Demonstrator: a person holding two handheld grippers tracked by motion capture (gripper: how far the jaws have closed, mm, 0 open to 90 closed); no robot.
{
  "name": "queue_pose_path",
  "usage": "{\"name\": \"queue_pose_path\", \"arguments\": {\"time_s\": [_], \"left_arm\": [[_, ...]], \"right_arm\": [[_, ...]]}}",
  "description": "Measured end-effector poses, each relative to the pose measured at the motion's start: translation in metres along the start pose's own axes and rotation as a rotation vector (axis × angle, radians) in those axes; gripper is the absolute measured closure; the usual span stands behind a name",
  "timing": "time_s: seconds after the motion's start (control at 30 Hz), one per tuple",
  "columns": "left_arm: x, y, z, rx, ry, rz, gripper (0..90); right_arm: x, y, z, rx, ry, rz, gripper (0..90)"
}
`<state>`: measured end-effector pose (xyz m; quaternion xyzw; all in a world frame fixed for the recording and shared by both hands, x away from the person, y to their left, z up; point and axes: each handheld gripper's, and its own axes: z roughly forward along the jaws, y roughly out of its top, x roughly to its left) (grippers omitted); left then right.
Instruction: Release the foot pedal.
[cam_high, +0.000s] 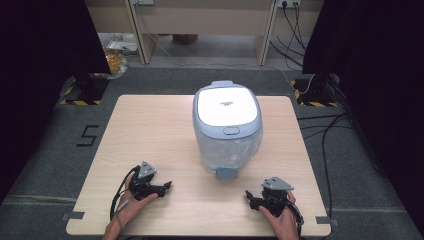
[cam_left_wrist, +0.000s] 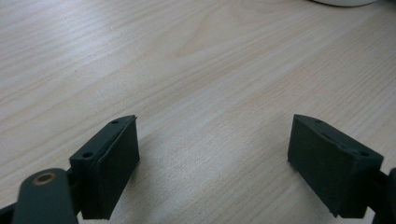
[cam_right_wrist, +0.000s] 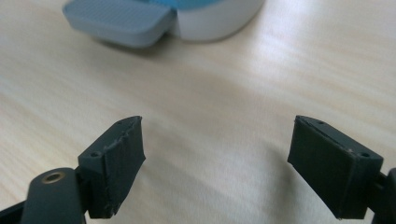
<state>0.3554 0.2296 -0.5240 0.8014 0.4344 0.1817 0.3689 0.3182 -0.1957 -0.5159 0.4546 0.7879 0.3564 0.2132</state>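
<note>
Jaws of left gripper (cam_high: 166, 188) and right gripper (cam_high: 248, 196) wide apart, empty, pedal bin (cam_high: 227, 127) between, farther back on table (cam_high: 150, 130).

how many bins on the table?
1. A white-lidded, blue-grey pedal bin with a clear liner stands at the centre of the light wooden table, beyond the left gripper and right gripper, both open.

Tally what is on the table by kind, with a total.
Pedal bin, lid shut, liner inside: 1
Tongs resting on the table, held by hands, open: 2, left tongs and right tongs
Total: 3
</note>
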Motion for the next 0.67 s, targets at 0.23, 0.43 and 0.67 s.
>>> {"name": "queue_pose_path", "arguments": {"time_s": [0.23, 0.43, 0.67], "left_arm": [[-0.0001, -0.0001, 0.0001, -0.002, 0.0, -0.001, 15.5], [-0.0002, -0.0002, 0.0002, -0.004, 0.0, -0.002, 15.5], [-0.0002, -0.0002, 0.0002, -0.004, 0.0, -0.002, 15.5]], "right_arm": [[-0.0024, -0.002, 0.0004, 0.047, 0.014, -0.008, 13.9], [-0.0031, -0.0014, 0.0012, 0.059, 0.028, -0.019, 11.4], [-0.0035, -0.001, 0.0018, 0.06, 0.028, -0.021, 10.4]]}}
